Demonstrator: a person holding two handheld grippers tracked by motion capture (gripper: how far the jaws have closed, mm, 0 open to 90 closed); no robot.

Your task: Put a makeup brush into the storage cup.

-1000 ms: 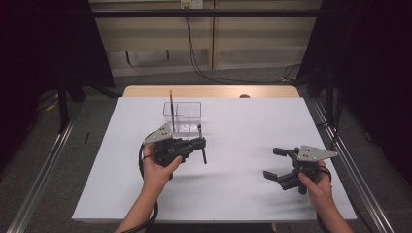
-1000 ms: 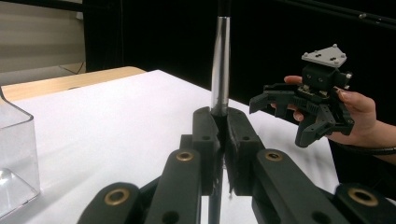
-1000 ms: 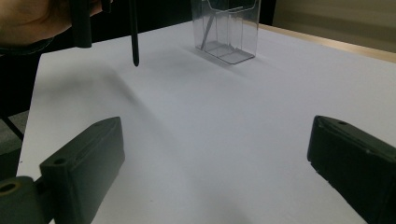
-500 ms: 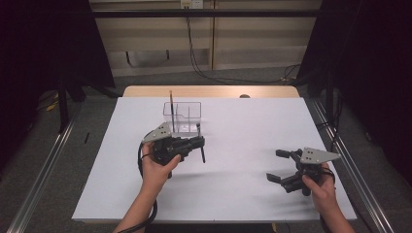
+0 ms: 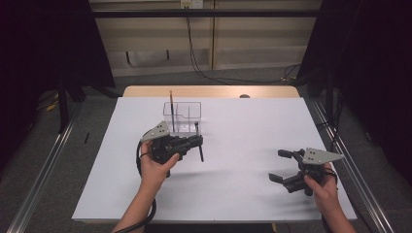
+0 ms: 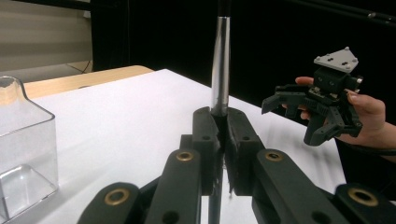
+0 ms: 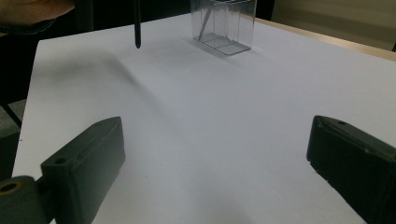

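Observation:
A dark pen with a silver section (image 5: 199, 145) stands nearly upright in my left gripper (image 5: 198, 141), which is shut on it just in front of a clear compartmented box (image 5: 188, 118). In the left gripper view the pen (image 6: 219, 70) rises from between the closed jaws of my left gripper (image 6: 223, 122). A thin stick (image 5: 171, 104) leans inside the box. My right gripper (image 5: 280, 166) hovers open over the right side of the white sheet, with nothing between its jaws. The right gripper view shows my right gripper (image 7: 215, 172) with its jaws wide apart, the pen's tip (image 7: 137, 32) and the box (image 7: 224, 23) far off.
A white sheet (image 5: 243, 131) covers the table, with a wooden edge (image 5: 214, 91) at the back. Metal rails (image 5: 43, 170) run along both sides on the floor. Cables (image 5: 204, 63) hang by the back wall.
My right gripper has drifted slightly toward the near edge of the table. The left gripper and the pen have stayed where they were.

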